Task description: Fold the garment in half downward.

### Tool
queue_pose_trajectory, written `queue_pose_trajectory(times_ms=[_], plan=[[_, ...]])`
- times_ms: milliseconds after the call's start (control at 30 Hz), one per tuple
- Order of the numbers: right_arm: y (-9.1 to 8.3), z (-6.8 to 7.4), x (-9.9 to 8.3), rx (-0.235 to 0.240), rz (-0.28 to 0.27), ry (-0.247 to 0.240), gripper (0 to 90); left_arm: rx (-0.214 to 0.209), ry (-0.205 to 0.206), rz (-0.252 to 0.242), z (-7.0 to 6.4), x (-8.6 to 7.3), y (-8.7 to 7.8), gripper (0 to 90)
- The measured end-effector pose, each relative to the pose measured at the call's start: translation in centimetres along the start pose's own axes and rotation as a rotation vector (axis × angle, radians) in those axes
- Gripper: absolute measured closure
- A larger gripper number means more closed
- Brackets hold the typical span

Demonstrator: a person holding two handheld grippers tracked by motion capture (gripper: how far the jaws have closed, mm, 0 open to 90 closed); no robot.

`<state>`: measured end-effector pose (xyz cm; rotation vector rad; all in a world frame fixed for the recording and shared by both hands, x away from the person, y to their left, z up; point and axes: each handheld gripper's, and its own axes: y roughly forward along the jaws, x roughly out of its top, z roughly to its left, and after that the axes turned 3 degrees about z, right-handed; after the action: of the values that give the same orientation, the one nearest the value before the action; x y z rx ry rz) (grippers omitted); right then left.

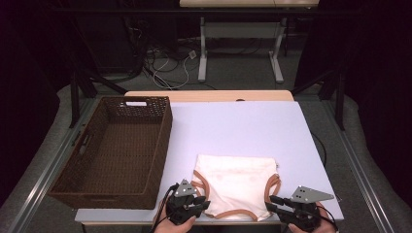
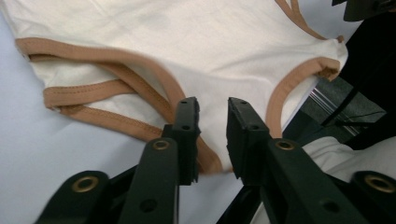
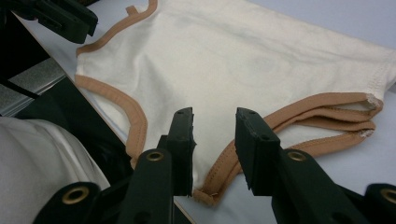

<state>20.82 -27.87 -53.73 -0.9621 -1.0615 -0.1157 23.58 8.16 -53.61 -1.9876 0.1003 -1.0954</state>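
Garment (image 1: 236, 182): soft cream knit, tan ribbed trim, flat beside woven basket (image 1: 116, 150).

1. The left gripper (image 1: 194, 203) is sitting at about seven o'clock in the high view, jaws parted and pointing toward two o'clock
2. The right gripper (image 1: 273, 203) is sitting at about five o'clock, jaws parted, pointing toward ten o'clock
3. Both hands are entering from six o'clock, gripping the handles
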Motion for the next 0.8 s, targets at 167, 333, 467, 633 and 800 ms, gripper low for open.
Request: queue_pose_trajectory(times_ms=[167,333,467,633,800], plan=[[0.2,-0.1,-0.1,-0.014,0.007,-0.002,64.1,0.007,-0.01,-0.005,0.2,0.0,0.2,62.5],[0.7,-0.4,-0.2,-0.017,-0.005,-0.003,58.3,0.028,-0.006,-0.015,0.5,0.0,0.4,56.8],[0.9,-0.6,-0.2,-0.033,-0.011,-0.003,51.5,0.05,0.002,-0.028,0.7,-0.1,0.6,51.8],[1.3,-1.0,-0.2,-0.038,-0.021,0.0,46.7,0.074,0.013,-0.033,1.0,-0.2,1.0,44.9],[1.7,-1.2,-0.2,-0.032,-0.029,0.004,42.7,0.096,0.022,-0.04,1.3,-0.3,1.2,39.8]])
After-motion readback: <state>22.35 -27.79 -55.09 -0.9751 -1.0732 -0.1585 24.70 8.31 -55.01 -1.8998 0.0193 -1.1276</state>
